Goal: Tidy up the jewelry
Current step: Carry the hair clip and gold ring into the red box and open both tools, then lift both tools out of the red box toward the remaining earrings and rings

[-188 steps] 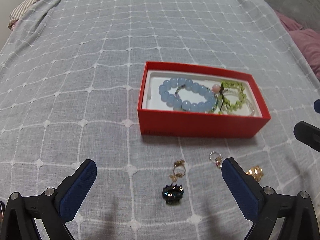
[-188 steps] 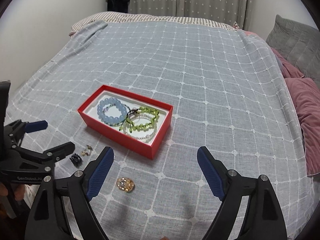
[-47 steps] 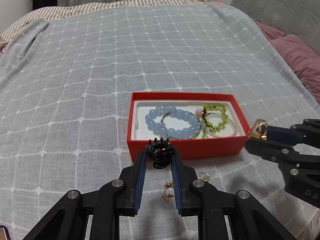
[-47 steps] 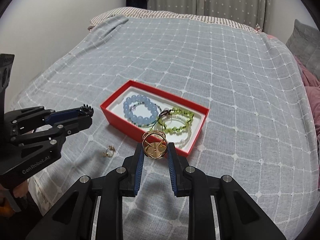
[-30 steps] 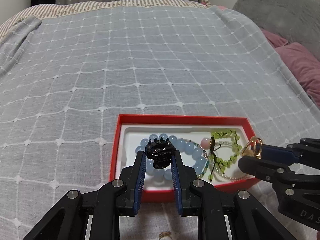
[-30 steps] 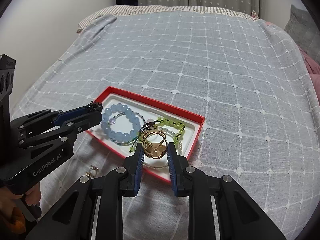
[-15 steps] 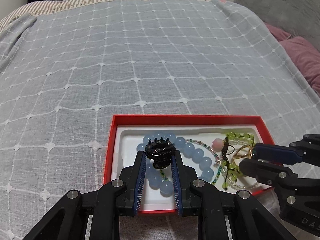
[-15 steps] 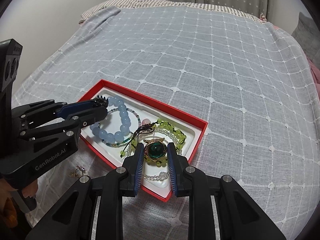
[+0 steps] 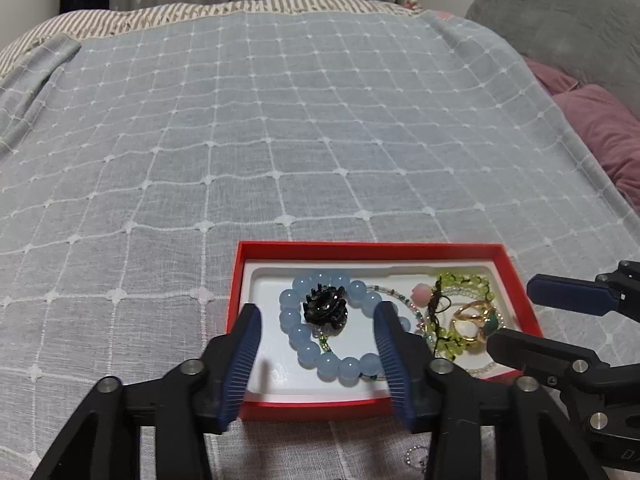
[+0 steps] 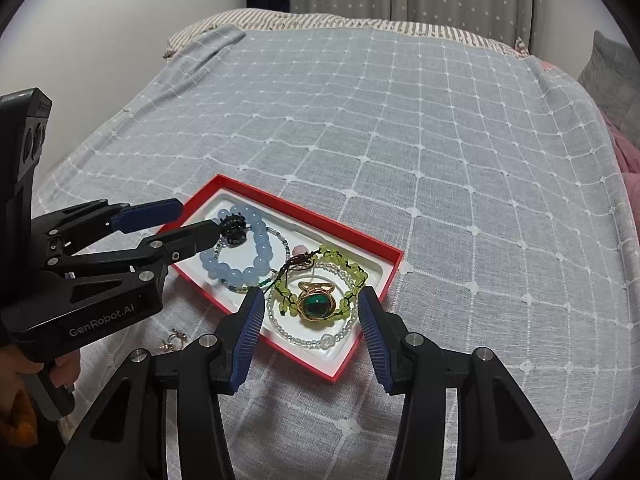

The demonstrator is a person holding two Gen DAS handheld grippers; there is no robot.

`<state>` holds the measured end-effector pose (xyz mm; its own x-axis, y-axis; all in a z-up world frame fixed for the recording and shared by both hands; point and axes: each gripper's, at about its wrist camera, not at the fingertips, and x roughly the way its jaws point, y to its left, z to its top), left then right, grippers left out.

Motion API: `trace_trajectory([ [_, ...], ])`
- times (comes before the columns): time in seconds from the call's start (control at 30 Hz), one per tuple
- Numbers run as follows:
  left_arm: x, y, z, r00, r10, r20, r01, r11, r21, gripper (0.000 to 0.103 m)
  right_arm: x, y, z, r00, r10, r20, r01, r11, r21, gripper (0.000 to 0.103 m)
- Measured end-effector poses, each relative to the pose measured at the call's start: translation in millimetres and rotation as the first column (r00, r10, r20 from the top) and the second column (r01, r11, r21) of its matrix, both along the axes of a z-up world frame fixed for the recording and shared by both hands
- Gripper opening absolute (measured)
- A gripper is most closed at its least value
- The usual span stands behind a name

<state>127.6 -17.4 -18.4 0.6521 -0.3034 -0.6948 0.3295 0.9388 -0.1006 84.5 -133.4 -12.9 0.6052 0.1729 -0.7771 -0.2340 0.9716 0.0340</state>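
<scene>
Left wrist view: left claw just opened, black ring lying in red box; right claw just opened too.

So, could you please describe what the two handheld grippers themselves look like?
Both are matte black plastic frames with silver screw heads at the joints. The left gripper and right gripper each carry two long fingers faced with ribbed dark-blue pads. White "GenRobot.AI" lettering runs along the left gripper's body. No cables show.

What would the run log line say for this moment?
left gripper: just opened, black ring dropped in red box | right gripper: just opened, green-stone ring in box
</scene>
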Motion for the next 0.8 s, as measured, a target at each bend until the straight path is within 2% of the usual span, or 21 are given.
trace_trajectory([
  [0.3, -19.1, 9.6, 13.7, 1.0, 0.002, 0.017, -0.001, 1.0, -0.018, 0.082, -24.2, -5.7, 17.2, 1.0, 0.003, 0.029, -0.003, 1.0, 0.004, 0.06],
  [0.57, -33.9, 11.9, 16.8, 1.0, 0.007, -0.004, -0.007, 1.0, -0.013, 0.092, -44.8, -6.7, 25.3, 1.0, -0.013, 0.025, 0.013, 1.0, -0.002, 0.068],
  [0.8, -41.7, 16.4, 9.6, 0.996, 0.053, -0.079, -0.051, 0.998, 0.026, 0.1, -62.7, -6.2, 27.9, 0.999, -0.053, -0.004, 0.053, 0.999, -0.003, 0.076],
])
